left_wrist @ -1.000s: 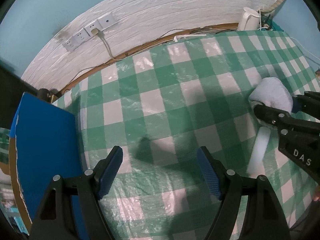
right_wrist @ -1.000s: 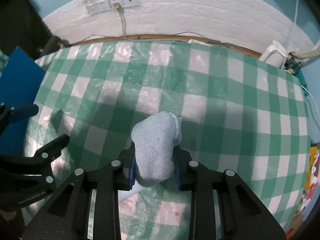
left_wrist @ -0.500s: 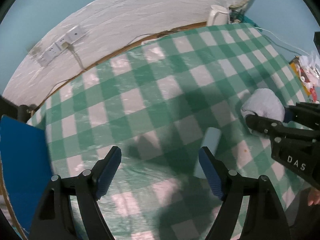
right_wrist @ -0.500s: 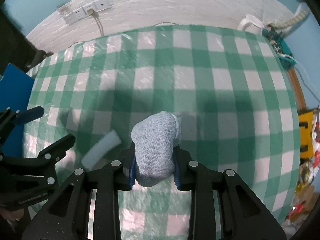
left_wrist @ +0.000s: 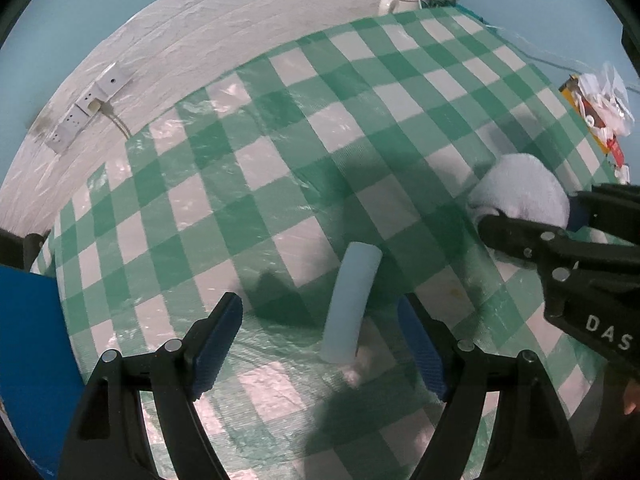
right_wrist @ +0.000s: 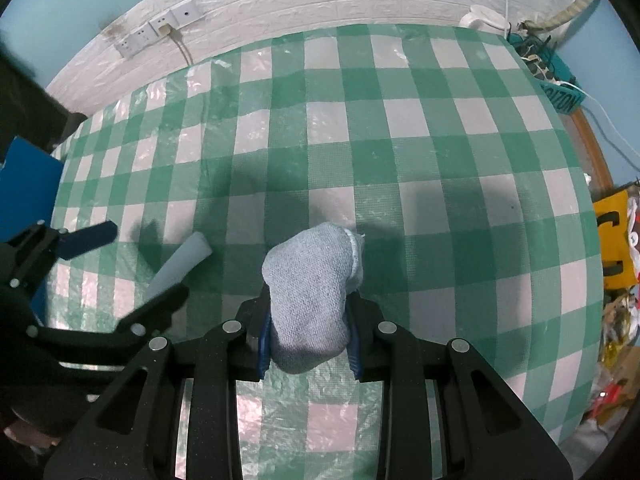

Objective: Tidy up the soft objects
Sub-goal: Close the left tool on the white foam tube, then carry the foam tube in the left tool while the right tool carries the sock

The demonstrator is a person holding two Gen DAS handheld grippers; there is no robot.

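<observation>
A pale blue foam strip point(left_wrist: 352, 304) lies flat on the green-and-white checked tablecloth point(left_wrist: 280, 184). My left gripper point(left_wrist: 320, 340) hovers over it, open, with the strip's near end lying in the gap between the blue pads and touching neither. In the right wrist view the same strip point(right_wrist: 180, 264) shows at the left, beside the left gripper point(right_wrist: 132, 268). My right gripper point(right_wrist: 308, 332) is shut on a rolled light blue-grey sock point(right_wrist: 312, 292), which stands up out of the jaws above the cloth. From the left wrist view that sock point(left_wrist: 520, 192) sits at the right.
A blue box point(left_wrist: 28, 356) stands at the table's left edge. White wall panelling with a socket strip point(right_wrist: 160, 32) runs along the far side. A white kettle point(right_wrist: 484, 20) and teal basket point(right_wrist: 556, 80) stand at the far right corner, with yellow packaging point(right_wrist: 616, 240) off the right edge.
Both grippers have swung across the table and rolled. The foam strip, at the far right of the left wrist view a second ago, now lies between the left gripper's fingers. The sock stays gripped.
</observation>
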